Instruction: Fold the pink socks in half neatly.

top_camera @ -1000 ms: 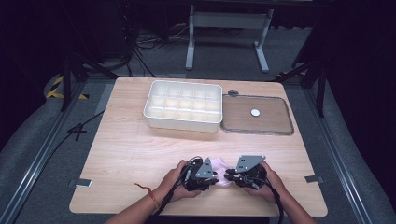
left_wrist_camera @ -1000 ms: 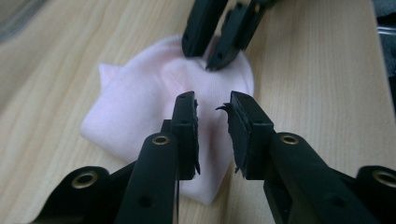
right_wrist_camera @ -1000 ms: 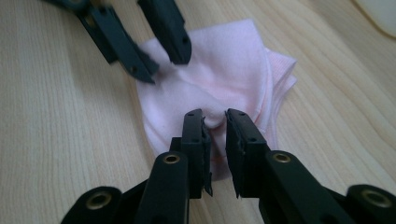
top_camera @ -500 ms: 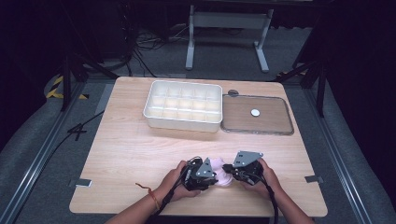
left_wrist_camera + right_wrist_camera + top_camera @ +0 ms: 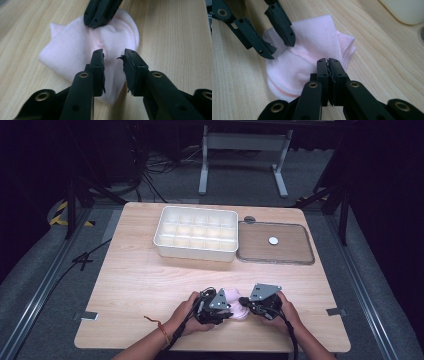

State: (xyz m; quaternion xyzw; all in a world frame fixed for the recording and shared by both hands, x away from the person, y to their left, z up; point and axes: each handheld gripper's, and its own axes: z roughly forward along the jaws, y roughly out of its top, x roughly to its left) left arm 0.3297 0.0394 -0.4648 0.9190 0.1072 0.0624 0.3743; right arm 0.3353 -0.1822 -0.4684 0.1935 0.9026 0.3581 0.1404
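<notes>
A pink folded cloth (image 5: 239,307) lies on the wooden table (image 5: 150,285) near its front edge, between the person's two hands. My right gripper (image 5: 327,61) is shut on a raised fold at one edge of the cloth (image 5: 317,37), which puckers around its tips. My left gripper (image 5: 113,56) hovers over the opposite side of the cloth (image 5: 72,47). Its jaws have just been opening; cloth lies under the gap and the pads do not press it. The right gripper (image 5: 97,21) faces it from across the cloth.
A white tray (image 5: 196,249) with several compartments stands at the back middle of the table. Beside it on the right lies a flat clear lid (image 5: 295,251) with a small white disc (image 5: 273,240) on it. Bare wood lies between the tray and the hands.
The right gripper has shifted a little toward the cloth. The left hand has kept its place.
</notes>
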